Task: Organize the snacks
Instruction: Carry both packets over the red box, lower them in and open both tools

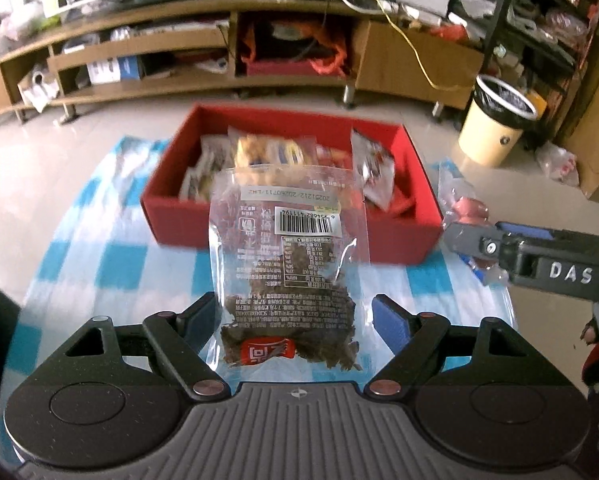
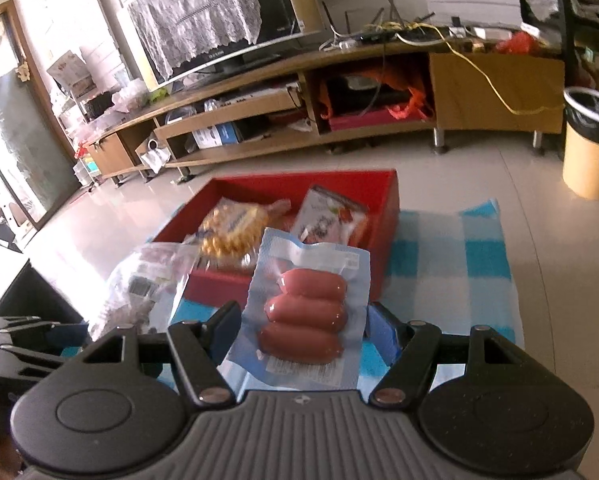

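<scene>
The clear pouch (image 1: 287,264) stands lengthwise between the left gripper (image 1: 295,316) pads, its printed end toward the red box (image 1: 395,236); whether the pads press it cannot be told. The right gripper (image 2: 299,332) clamps a sausage pack (image 2: 305,312) likewise. Packets (image 1: 259,152) fill the box on a checked cloth (image 1: 111,256).

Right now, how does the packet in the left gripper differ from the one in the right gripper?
The dried-meat packet is clear plastic holding dark shreds, with a barcode label showing; the sausage packet is pale blue, vacuum-sealed around three pink sausages. The dried-meat packet looks loose and crinkled, the sausage packet tight and flat. Both are lifted between fingers, short of the red box.
</scene>
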`<state>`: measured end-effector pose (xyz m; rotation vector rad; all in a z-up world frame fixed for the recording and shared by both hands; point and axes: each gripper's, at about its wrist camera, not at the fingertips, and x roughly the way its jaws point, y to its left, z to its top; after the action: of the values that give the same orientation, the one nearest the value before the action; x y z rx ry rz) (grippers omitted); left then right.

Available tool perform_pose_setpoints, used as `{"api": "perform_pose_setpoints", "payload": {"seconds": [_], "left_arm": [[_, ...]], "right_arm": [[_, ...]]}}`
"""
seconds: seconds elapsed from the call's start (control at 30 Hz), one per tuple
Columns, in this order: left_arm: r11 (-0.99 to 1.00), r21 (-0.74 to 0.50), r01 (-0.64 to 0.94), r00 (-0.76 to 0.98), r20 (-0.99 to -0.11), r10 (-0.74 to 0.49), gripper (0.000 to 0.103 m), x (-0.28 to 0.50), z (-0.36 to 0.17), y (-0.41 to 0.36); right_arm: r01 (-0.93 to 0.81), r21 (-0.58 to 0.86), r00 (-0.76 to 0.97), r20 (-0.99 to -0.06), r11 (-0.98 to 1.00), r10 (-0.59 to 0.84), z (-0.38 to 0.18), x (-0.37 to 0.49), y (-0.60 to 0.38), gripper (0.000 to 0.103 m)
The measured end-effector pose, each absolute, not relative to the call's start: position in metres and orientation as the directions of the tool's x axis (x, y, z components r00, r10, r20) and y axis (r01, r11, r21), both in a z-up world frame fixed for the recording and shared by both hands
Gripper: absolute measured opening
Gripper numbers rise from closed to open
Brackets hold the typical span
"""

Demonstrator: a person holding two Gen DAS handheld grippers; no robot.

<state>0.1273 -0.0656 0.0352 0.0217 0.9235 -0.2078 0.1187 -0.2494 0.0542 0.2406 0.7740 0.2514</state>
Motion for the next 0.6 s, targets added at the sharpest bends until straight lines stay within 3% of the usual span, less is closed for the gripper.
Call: {"api": "perform_pose_setpoints", "payload": {"seconds": [0.6], "left_arm": [[0.986,0.049,0.160,0.647,-0.760,-0.067,0.088,0.225,0.020,-0.081]], "right_arm": [[-0.141,0.262,0.703,-0.652,0.955,0.283,0.046,0.212,-0.231,0.068]]}}
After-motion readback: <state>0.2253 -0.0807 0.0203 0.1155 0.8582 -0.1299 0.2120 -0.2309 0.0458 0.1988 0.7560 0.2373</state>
